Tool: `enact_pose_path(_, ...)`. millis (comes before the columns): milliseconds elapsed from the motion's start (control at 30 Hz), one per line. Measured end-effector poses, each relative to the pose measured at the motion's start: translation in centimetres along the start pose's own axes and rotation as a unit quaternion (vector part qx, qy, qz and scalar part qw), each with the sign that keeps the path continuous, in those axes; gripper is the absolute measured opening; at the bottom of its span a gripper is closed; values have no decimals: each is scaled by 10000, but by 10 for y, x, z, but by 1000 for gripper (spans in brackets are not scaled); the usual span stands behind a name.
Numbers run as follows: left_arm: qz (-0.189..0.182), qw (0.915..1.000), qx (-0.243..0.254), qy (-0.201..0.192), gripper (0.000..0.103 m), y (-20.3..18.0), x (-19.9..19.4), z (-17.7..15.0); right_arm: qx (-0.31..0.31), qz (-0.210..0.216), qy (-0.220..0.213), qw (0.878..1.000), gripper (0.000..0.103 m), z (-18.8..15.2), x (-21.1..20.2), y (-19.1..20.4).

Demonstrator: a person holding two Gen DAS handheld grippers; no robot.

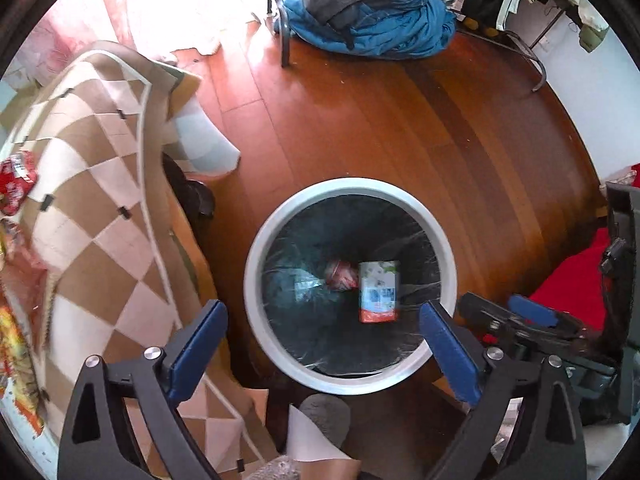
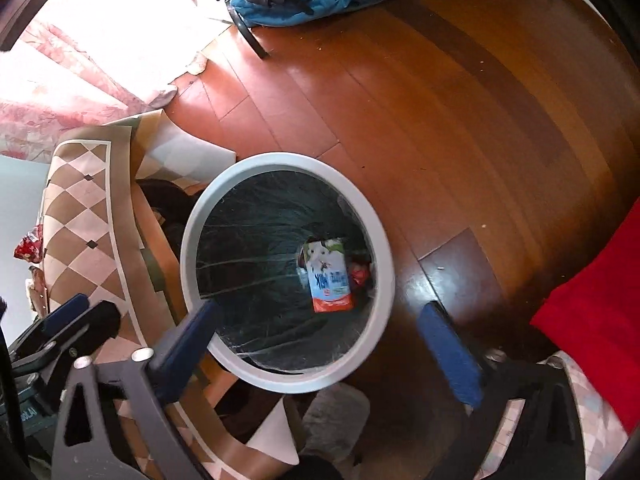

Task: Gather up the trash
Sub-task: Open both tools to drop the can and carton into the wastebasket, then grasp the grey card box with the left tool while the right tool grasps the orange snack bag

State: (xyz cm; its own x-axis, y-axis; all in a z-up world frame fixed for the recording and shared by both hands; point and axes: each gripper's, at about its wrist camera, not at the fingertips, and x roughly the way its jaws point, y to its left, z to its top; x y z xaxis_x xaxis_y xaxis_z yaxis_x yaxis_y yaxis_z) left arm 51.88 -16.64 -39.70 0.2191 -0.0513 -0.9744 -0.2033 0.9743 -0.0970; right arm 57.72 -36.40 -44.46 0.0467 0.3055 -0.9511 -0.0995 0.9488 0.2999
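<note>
A round grey-rimmed trash bin [image 1: 447, 254] with a dark liner stands on the wooden floor, below both grippers. Inside it lies a white and orange milk carton [image 1: 379, 292] beside a crumpled reddish wrapper [image 1: 341, 274] and a clear wrapper. The right wrist view shows the same bin [image 2: 384, 248] and carton [image 2: 329, 276]. My left gripper [image 1: 324, 326] hangs open over the bin's near rim, empty. My right gripper [image 2: 318, 322] is open too, with nothing between its fingers. A red snack packet [image 1: 16, 186] rests on the checkered cloth at the left.
A table draped in a brown and cream checkered cloth [image 1: 92, 200] stands left of the bin. Blue and dark clothes [image 1: 372, 16] are piled on a chair at the back. Red fabric [image 2: 600, 316] lies to the right. A grey slipper [image 1: 326, 416] is near the bin.
</note>
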Motion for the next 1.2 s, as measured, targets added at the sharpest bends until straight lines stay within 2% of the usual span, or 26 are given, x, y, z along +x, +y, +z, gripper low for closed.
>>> enact_pose_path(367,217,9993,-63,-284,98,9,-39,-22,-468,-773,-419,9950,103,-32,-62,19)
enact_pose_path(700,221,9973,17,-698,98,3,-105,-51,-637,-859,-720,9917,103,-69,-130,40)
enact_pose_path(900,182,9950,82,-975,98,5,-141,-67,-659,-734,-1029,9898,103,-93,-175,57)
enact_pose_path(1033,209,9920,-5,-1243,98,17,-174,-80,-599,-473,-1303,9885,103,-105,-211,78)
enact_pose_path(1200,384,9853,-503,-1586,98,64,-220,-94,-627,46,-1537,9861,103,-116,-244,123)
